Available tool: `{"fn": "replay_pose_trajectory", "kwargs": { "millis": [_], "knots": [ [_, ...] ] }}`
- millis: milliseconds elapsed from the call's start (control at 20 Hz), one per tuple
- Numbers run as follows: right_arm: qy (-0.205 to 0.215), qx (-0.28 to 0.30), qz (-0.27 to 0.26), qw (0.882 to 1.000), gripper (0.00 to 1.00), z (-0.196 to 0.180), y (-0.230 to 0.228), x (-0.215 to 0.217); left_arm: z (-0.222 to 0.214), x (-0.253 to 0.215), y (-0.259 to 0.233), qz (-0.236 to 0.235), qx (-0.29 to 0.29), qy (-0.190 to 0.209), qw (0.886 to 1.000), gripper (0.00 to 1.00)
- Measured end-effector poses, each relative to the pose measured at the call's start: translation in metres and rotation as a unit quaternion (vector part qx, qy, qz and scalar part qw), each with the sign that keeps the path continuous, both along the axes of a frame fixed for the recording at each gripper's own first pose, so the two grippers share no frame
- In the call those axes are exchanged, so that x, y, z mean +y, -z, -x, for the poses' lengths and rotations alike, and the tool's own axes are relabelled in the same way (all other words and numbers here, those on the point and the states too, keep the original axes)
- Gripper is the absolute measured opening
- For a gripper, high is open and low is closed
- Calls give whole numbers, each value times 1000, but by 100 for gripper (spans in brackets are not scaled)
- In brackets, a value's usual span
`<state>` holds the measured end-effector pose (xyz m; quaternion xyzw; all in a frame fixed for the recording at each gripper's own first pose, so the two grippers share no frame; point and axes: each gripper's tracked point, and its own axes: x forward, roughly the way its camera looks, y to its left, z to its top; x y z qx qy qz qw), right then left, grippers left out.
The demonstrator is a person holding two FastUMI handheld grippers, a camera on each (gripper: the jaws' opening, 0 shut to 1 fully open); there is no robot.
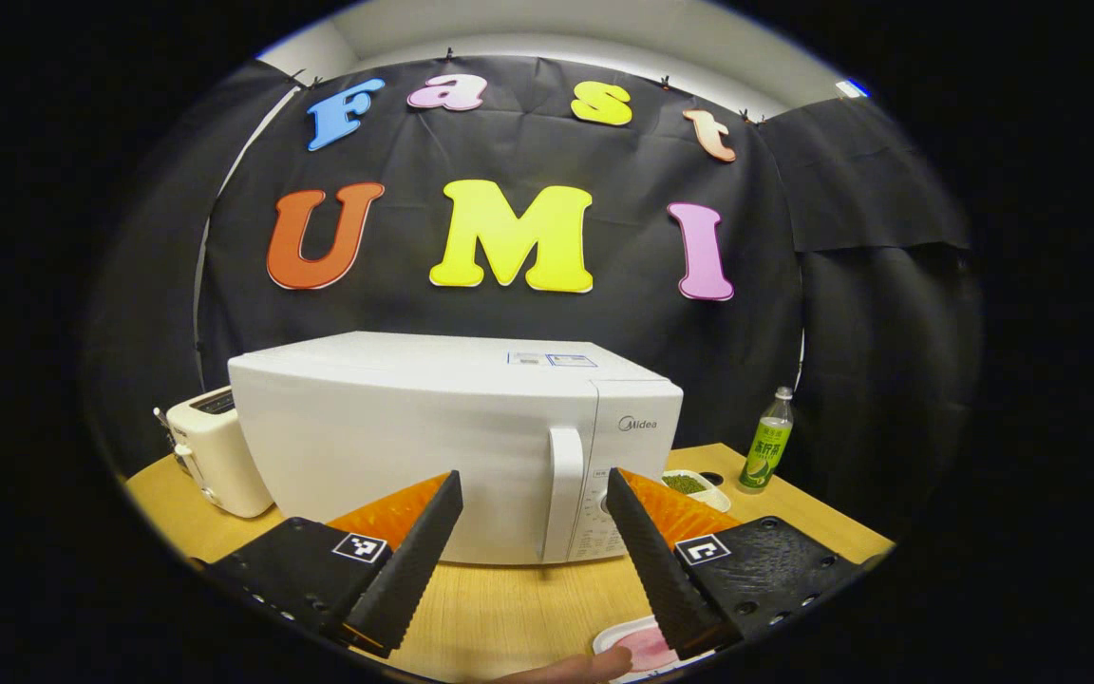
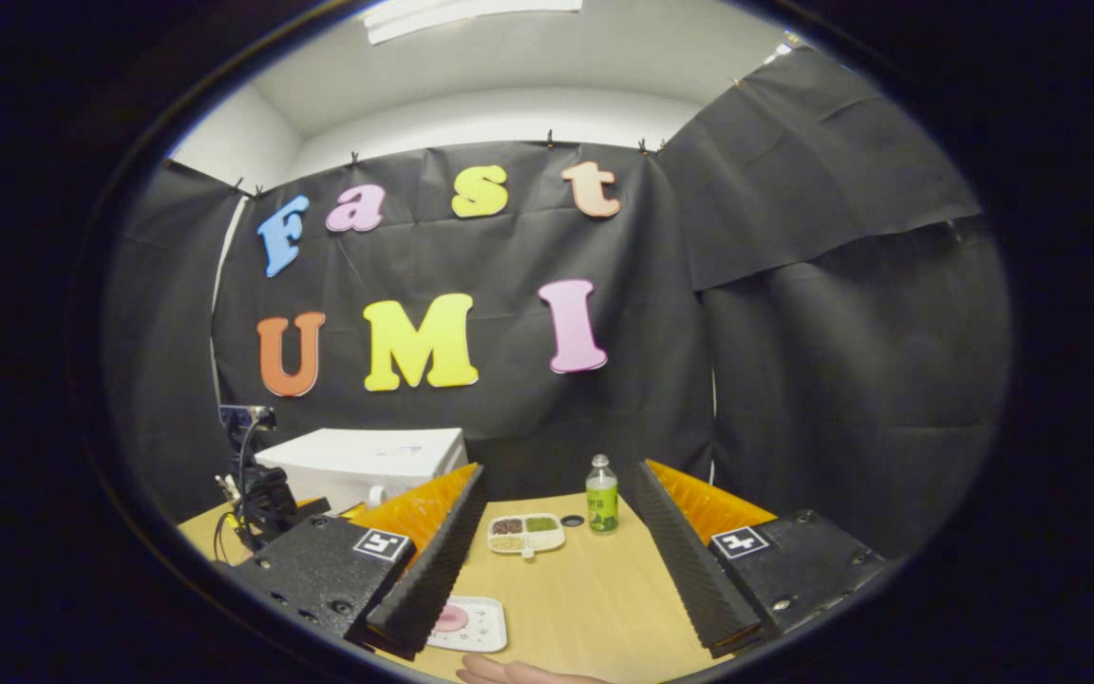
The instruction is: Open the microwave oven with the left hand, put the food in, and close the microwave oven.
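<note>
Microwave oven point(image 1: 433, 446) shut on table point(image 1: 509, 608), handle point(image 1: 561, 494) facing left gripper point(image 1: 533, 532), jaws apart; food plate point(image 2: 471, 624) near right gripper point(image 2: 556, 560), jaws apart, empty.

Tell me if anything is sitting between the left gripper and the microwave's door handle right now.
Nothing visible is. In the left gripper view, the left gripper is open and faces the microwave, with the door handle framed between its fingers. Only bare table lies between them. The door is shut.
</note>
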<state>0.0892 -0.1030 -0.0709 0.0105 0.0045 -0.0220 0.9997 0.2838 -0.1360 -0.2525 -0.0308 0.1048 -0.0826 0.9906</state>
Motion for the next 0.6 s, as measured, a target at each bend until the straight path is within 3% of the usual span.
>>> {"fn": "replay_pose_trajectory", "kwargs": {
  "millis": [50, 100, 150, 200, 250, 300, 350, 400, 450, 500, 550, 600],
  "knots": [
    [5, -1, 1, 1000, 100, -2, 3, -2, -7, -6, 8, -8, 0, 4, 1000, 94],
    [6, 4, 1, 1000, 90, -2, 9, -3, -12, -8, 14, -15, 0, 5, 1000, 94],
    [3, 8, 1, 1000, 100, -3, 14, -3, -18, -11, 19, -19, -4, 5, 1000, 94],
    [-1, 13, 3, 1000, 100, -5, 16, -2, -22, -14, 20, -18, -9, 5, 1000, 94],
    [-1, 16, 4, 1000, 100, -5, 18, -3, -26, -16, 23, -16, -7, 3, 1000, 82],
    [2, 15, 3, 1000, 91, -5, 19, -8, -29, -17, 26, -13, -8, 0, 1000, 91],
    [6, 14, 1, 1000, 90, -4, 19, -11, -33, -17, 29, -6, -10, -3, 1000, 75],
    [8, 12, -1, 1000, 90, -3, 21, -13, -36, -18, 30, -3, -11, -4, 1000, 72],
    [9, 10, 0, 1000, 90, -2, 20, -16, -39, -15, 31, -9, -18, -10, 1000, 80],
    [11, 6, 2, 1000, 100, 0, 19, -19, -40, -11, 29, -16, -24, -16, 999, 51],
    [13, 2, 4, 1000, 90, 2, 17, -21, -42, -12, 28, -14, -27, -12, 999, 58],
    [14, -2, 6, 1000, 90, 4, 16, -23, -42, -16, 31, -11, -27, -8, 1000, 51]
  ]
}}
